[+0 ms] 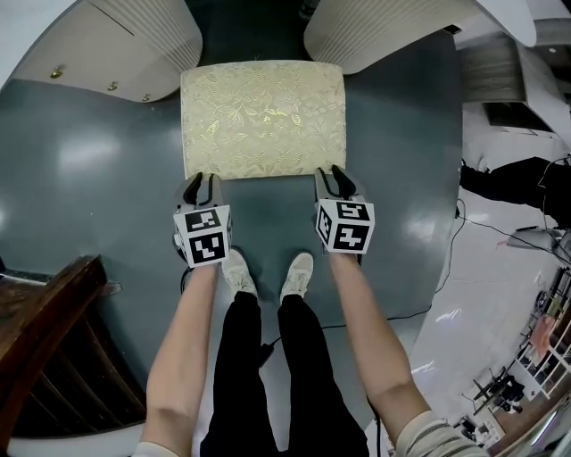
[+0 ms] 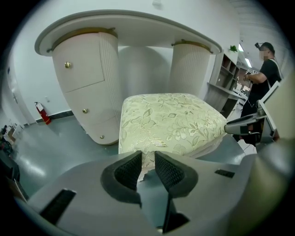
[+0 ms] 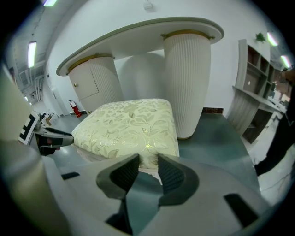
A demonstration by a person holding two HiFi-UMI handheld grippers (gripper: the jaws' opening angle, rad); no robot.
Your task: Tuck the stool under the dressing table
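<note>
My left tool (image 1: 202, 179) and right tool (image 1: 332, 172) sit at the stool's (image 1: 263, 116) near corners; table pedestals (image 1: 134, 40) flank its far edge.

stool (image 1: 263, 116) legs out of sight

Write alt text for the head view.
Seen from above: a stool with a cream floral cushion on a grey floor, the left gripper and right gripper at its near corners. Beyond it stand the dressing table's two white ribbed pedestals; the person's arms and legs fill the foreground.
</note>
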